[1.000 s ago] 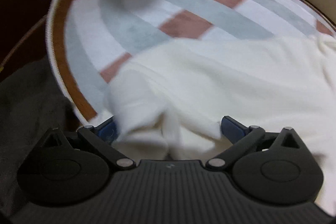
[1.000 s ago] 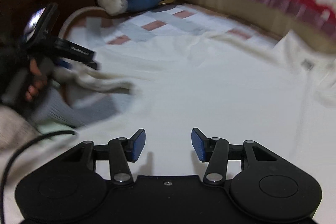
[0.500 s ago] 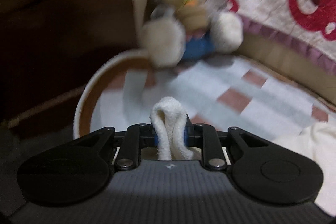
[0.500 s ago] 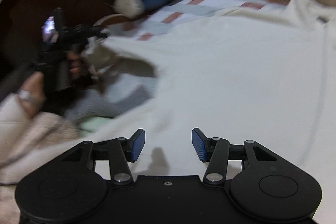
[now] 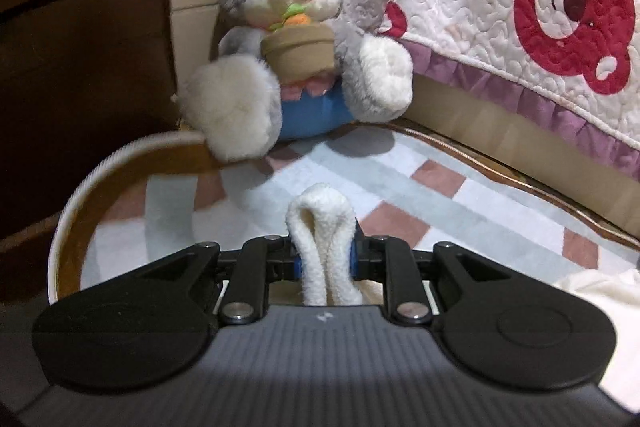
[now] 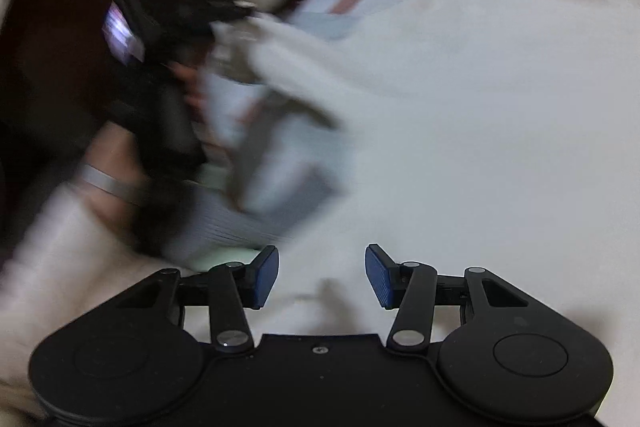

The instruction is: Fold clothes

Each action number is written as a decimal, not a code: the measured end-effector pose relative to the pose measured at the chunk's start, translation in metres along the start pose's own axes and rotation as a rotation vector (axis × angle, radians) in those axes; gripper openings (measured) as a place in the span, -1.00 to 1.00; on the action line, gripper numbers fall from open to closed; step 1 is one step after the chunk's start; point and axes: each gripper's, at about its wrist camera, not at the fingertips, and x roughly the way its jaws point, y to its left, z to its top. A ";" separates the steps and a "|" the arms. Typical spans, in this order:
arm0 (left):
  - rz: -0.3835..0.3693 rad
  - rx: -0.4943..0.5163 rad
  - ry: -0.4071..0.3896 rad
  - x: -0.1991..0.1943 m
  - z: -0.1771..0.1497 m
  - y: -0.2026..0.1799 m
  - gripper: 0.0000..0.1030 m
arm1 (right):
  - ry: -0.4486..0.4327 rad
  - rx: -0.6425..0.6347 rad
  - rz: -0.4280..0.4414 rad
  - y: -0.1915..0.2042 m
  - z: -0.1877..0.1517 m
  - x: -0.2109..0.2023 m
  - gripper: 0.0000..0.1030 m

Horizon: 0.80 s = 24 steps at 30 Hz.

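A cream-white fleece garment lies spread over a checked mat. My left gripper is shut on a bunched fold of the garment, which sticks up between the jaws; it is held above the mat. In the blurred right wrist view the left gripper shows at the garment's left edge with cloth hanging from it. My right gripper is open and empty, just above the garment's near part.
A grey plush rabbit sits at the mat's far corner against a beige box. A quilt with red bear prints hangs along the back right. Dark furniture stands at the left.
My left gripper closed on the garment's edge and lifted it, tilting up toward the rabbit. My right gripper stayed open and swung left over the garment.
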 end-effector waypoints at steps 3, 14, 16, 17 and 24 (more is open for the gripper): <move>0.027 0.117 0.020 0.014 0.006 -0.017 -0.64 | 0.067 0.166 0.003 -0.008 0.018 0.018 -0.18; -0.261 0.237 0.212 -0.084 -0.029 -0.052 0.13 | -0.085 0.216 -0.149 -0.008 0.015 0.020 0.00; -0.345 0.331 0.215 -0.115 -0.043 -0.066 -0.18 | -0.167 0.055 -0.217 0.008 0.011 0.002 -0.34; -0.391 0.378 0.241 -0.125 -0.052 -0.073 -0.57 | -0.204 -0.045 -0.263 0.017 0.009 -0.007 -0.56; -0.516 0.609 0.472 -0.145 -0.112 -0.119 0.07 | -0.378 -0.110 -0.182 0.030 -0.051 -0.091 -0.84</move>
